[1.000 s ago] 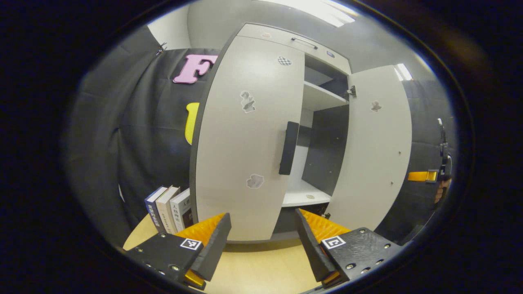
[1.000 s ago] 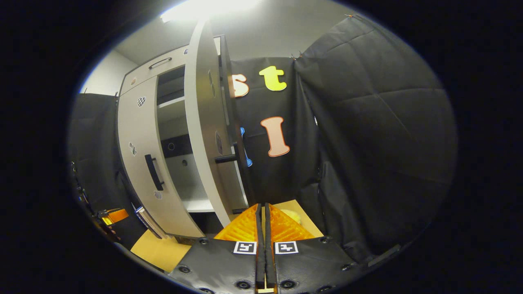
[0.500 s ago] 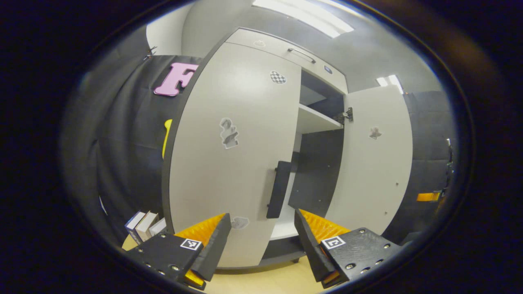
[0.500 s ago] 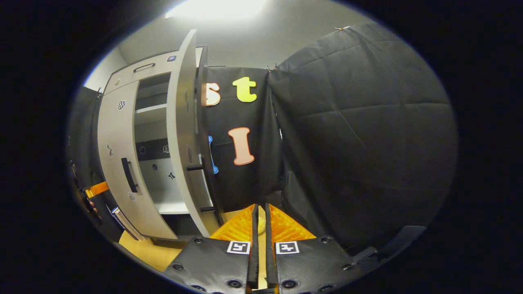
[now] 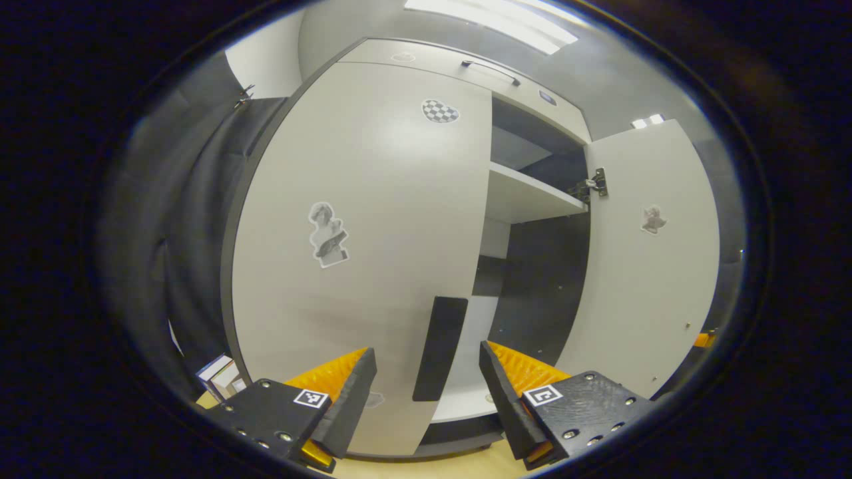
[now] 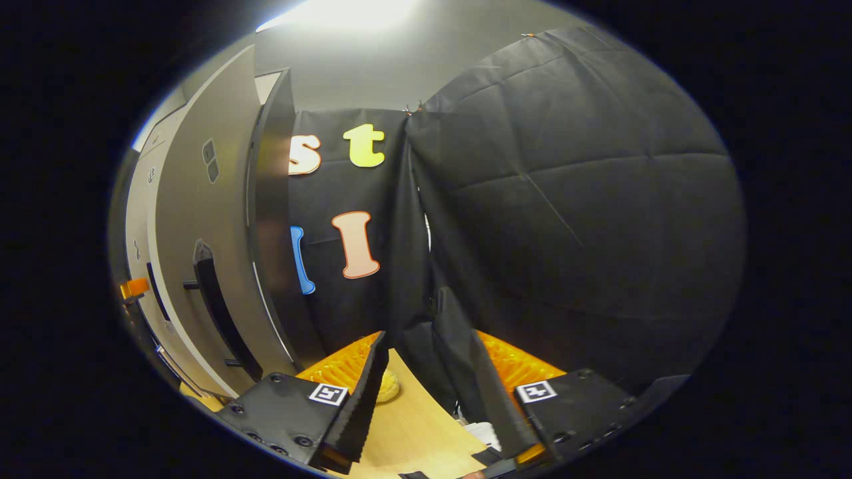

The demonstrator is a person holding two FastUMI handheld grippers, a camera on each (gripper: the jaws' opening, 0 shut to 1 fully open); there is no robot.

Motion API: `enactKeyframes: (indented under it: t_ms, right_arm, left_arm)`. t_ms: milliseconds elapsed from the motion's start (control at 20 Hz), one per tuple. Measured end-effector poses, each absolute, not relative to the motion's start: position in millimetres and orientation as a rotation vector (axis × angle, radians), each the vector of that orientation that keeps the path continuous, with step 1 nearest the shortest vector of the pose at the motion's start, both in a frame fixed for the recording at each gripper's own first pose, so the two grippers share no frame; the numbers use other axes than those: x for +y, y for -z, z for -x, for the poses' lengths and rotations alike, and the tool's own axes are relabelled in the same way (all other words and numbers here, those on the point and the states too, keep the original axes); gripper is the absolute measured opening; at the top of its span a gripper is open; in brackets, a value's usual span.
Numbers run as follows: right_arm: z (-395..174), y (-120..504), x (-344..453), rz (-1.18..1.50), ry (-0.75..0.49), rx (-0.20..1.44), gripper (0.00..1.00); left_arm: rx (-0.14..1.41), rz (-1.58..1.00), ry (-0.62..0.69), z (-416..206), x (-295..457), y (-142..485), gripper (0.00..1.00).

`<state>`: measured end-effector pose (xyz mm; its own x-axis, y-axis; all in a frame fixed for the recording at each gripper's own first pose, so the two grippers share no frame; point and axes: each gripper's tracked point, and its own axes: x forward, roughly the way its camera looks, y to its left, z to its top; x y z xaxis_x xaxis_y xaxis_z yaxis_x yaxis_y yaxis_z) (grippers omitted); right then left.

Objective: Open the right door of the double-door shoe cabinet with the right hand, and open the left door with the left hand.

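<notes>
The left gripper (image 5: 427, 392) is spread wide, its two wedge-shaped fingers ridged on the inner faces, and the flat black bar handle (image 5: 439, 347) of the left door (image 5: 373, 219) stands in the gap between them; I cannot tell whether either finger touches it. That door is a smooth, matte, pale panel with a dark edge, slightly ajar, carrying a checkered sticker (image 5: 440, 111) and a bust-shaped sticker (image 5: 327, 234). Beyond it the shoe cabinet (image 5: 532, 199) shows a pale shelf and a dark inner wall. The right door (image 5: 649, 266) stands swung open, a metal hinge (image 5: 594, 184) at its upper inner edge. Book spines (image 5: 223, 376) peek out low at the left.

The right gripper (image 6: 426, 392) is also spread and holds nothing, hovering over a light wooden tabletop (image 6: 416, 426), beside the right door, seen here nearly edge-on, with its long black handle (image 6: 223, 313).
</notes>
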<state>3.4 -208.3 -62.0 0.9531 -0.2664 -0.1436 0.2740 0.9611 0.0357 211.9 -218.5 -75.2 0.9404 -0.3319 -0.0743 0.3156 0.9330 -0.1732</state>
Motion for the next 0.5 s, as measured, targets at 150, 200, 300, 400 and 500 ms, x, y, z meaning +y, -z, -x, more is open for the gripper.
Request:
enactKeyframes:
  t_ms: [150,200,300,400,500]
  right_arm:
    - [-25,91,-219,-0.015,0.236,0.244,0.82]
    - [-35,100,-221,-0.01,0.217,0.27,0.84]
    - [-51,106,-219,-0.033,0.175,0.278,0.88]
    - [-65,114,-220,-0.024,0.139,0.286,0.88]
    - [-78,124,-226,0.024,0.117,0.303,0.84]
  left_arm:
    - [0.089,0.135,0.282,-225,-233,71,0.91]
    - [0.085,0.116,0.262,-230,-235,70,0.9]
    - [0.082,0.081,0.209,-236,-240,71,0.9]
    - [0.075,0.057,0.16,-241,-242,71,0.84]
    - [0.082,0.062,0.128,-247,-243,73,0.64]
